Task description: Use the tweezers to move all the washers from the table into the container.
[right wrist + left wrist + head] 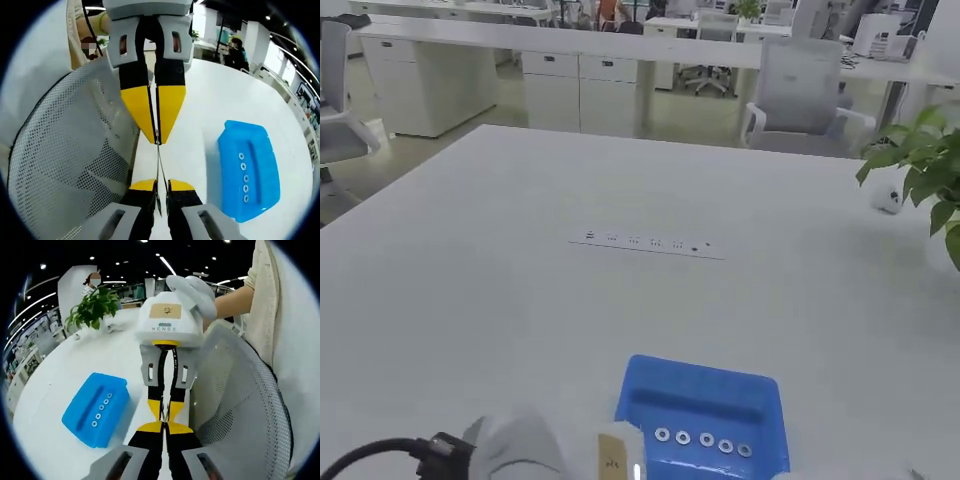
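Observation:
The blue container (705,400) lies at the near edge of the white table (620,300), with several washers (705,439) in a row in its groove. The container (95,410) and its washers (101,407) also lie to the left in the left gripper view, and the container (248,170) sits to the right in the right gripper view. The two grippers face each other tip to tip off the table's edge. The thin metal tweezers (158,165) run between them. My right gripper (157,184) is shut on one end. My left gripper (157,141) pinches the other end.
A grey mesh chair back (240,405) stands close beside the grippers, and a person's cream sleeve (280,315) is behind it. A power strip (648,243) is set into the table's middle. A potted plant (925,165) stands at the right edge. A gripper's white body (520,448) shows bottom left.

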{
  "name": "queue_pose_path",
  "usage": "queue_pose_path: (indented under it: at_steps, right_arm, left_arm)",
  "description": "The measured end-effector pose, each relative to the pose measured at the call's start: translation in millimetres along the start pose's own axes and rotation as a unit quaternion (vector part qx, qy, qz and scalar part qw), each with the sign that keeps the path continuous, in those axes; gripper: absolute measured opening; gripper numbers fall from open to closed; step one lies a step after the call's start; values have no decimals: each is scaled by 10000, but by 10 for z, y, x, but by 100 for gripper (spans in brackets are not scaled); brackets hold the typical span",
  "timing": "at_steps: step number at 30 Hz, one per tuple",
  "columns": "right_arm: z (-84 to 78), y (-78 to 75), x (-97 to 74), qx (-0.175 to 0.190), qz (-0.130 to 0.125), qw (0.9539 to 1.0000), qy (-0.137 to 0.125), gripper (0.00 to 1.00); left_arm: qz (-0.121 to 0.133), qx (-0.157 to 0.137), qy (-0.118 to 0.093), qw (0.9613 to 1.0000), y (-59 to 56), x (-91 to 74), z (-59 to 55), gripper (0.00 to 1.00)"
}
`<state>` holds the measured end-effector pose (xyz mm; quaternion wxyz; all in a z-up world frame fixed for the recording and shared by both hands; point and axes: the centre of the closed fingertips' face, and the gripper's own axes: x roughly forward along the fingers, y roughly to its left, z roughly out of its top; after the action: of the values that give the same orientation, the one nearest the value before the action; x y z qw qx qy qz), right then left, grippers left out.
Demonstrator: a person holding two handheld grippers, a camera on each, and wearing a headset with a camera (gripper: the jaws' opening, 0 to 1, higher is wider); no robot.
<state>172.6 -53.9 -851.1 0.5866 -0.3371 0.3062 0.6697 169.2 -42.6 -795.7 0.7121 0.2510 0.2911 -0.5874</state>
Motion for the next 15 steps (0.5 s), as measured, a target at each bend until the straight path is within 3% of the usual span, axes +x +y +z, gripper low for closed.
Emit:
queue_pose_path:
  at_steps: [4,7,10,12,15]
  right_arm:
    - [-40,17,79,91,-74,9999,-36,5]
    - [-31,12,85,445,-174,9984,-289,8]
    - [12,44,-23,1146,-212,9899,-808,17]
    - [-6,56,-145,1204,-381,9871,-982,22]
    - [-93,44,-444,1304,-951,9788,-1264,31]
  left_arm:
    - [-52,4,102,9999,-12,46,-68,0]
    - [-81,-29,187,9998,9,46,-137,0]
    - [-132,-71,309,9994,29,41,-204,0]
    - [-115,-58,407,9991,55,41,-248,0]
    - [-173,-112,567,9982,84,65,-336,0]
